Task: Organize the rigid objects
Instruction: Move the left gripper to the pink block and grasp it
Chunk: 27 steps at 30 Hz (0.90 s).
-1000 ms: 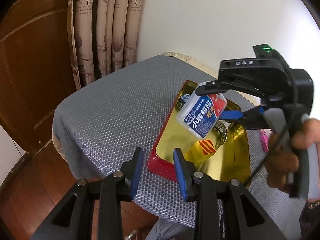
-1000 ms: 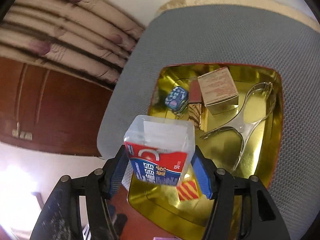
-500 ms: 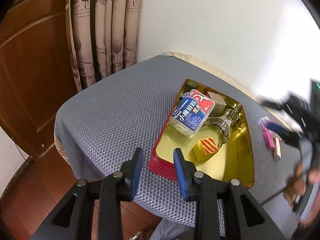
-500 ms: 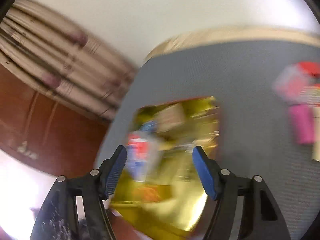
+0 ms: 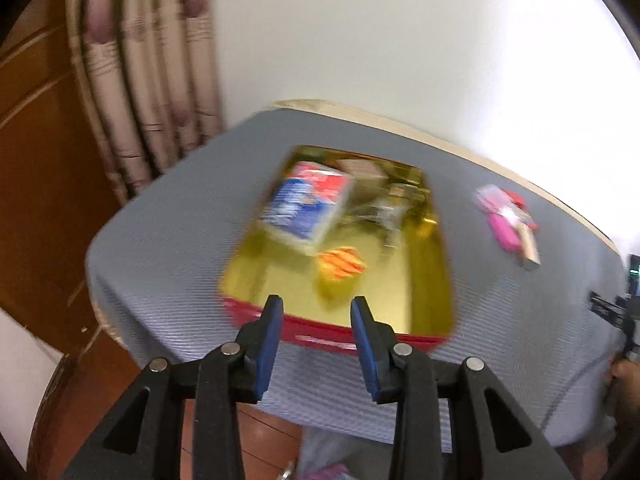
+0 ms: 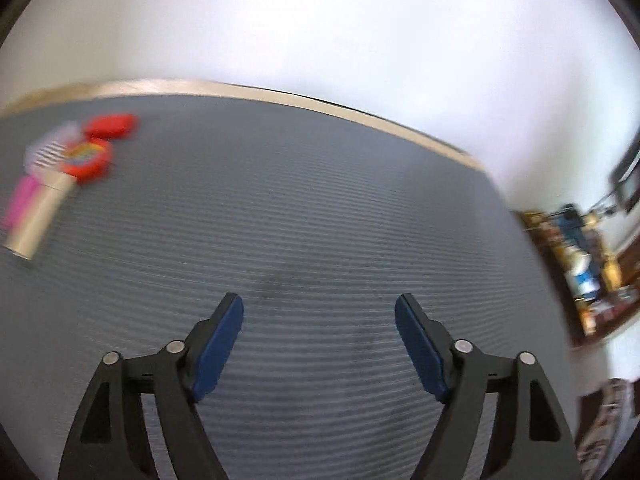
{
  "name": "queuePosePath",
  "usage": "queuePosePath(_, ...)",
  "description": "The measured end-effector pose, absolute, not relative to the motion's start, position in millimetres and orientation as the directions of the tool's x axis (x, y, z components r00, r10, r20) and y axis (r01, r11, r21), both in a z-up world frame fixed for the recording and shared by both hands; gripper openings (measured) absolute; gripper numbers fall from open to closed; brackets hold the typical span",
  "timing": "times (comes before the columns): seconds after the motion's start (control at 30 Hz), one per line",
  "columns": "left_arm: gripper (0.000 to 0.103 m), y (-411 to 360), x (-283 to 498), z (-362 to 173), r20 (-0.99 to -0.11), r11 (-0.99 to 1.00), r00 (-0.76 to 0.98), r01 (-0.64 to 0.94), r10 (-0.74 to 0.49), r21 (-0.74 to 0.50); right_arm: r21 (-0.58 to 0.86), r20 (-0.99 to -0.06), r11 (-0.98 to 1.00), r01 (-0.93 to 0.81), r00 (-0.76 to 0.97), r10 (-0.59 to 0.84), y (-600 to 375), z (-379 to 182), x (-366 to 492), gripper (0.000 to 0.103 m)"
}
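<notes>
On the grey-covered table (image 5: pixel 168 248): one gold tray (image 5: pixel 434 280) with a red outer wall, holding a blue-and-red plastic box (image 5: pixel 306 206), an orange-striped yellow block (image 5: pixel 340 268), a brown carton (image 5: pixel 360 168) and blurred metal pieces. Beside the tray, apart: a pink item (image 5: pixel 505 229), red round pieces (image 6: pixel 96 156) and a beige stick (image 6: pixel 38 216). Left gripper (image 5: pixel 317 312) opening, narrow, empty; right gripper (image 6: pixel 319 312) opening, wide, empty.

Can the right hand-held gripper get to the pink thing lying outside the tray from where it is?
Probably yes. The right hand-held gripper is empty, its jaws opening over bare grey mat. The pink item lies off to its left among a few other small pieces, and nothing stands between them.
</notes>
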<state>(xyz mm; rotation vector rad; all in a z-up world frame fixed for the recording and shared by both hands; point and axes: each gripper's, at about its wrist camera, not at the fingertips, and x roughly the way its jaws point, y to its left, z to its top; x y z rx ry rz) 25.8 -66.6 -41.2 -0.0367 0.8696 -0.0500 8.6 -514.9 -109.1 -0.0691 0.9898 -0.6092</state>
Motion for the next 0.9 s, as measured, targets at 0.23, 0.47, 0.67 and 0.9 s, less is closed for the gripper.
queuePosePath(0.23, 0.042, -147, 67, -20, -0.786, 0.969, 0.571, 0.191, -0.238, -0.154, -0.160, -0.797, 0.863, 0.479, 0.454, -0.399, -542, -112, -6, 0.089)
queuePosePath(0.47, 0.042, -239, 143, -38, -0.837, 0.941, 0.453, 0.277, -0.307, -0.195, -0.077, -0.804, 0.890, 0.450, 0.500, -0.322, -555, -112, -12, 0.089)
queuePosePath(0.67, 0.042, -278, 199, -80, -0.889, 0.931, 0.316, 0.265, -0.331, -0.252, -0.026, -0.804, 0.904, 0.426, 0.528, -0.272, -555, -111, -10, 0.089)
queuePosePath(0.9, 0.043, -287, 231, -111, -0.906, 0.929, 0.239, 0.213, -0.349, -0.301, -0.010, -0.811, 0.918, 0.396, 0.534, -0.239, -553, -112, -11, 0.089)
